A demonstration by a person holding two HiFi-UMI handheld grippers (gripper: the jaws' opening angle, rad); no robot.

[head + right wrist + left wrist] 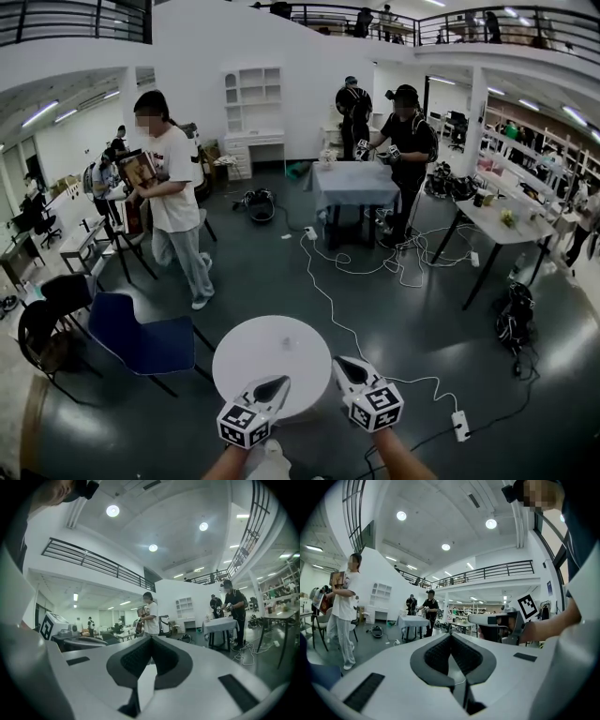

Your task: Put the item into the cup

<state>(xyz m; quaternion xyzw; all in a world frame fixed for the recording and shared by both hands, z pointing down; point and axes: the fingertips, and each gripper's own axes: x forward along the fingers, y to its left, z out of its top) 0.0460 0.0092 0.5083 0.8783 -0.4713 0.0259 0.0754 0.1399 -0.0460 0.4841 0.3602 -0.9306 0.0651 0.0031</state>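
Left gripper [277, 382] and right gripper [343, 362] point level over the round table [236, 349], fingers closed, empty.

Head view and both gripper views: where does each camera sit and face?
Head view: on the person's head, looking forward and down at the round white table; both forearms, left gripper and right gripper show.
Left gripper view: on the left gripper, level along its shut jaws toward the draped table; right gripper at right.
Right gripper view: same on the right gripper, shut jaws; left gripper at left.
Shared: draped table, all three.
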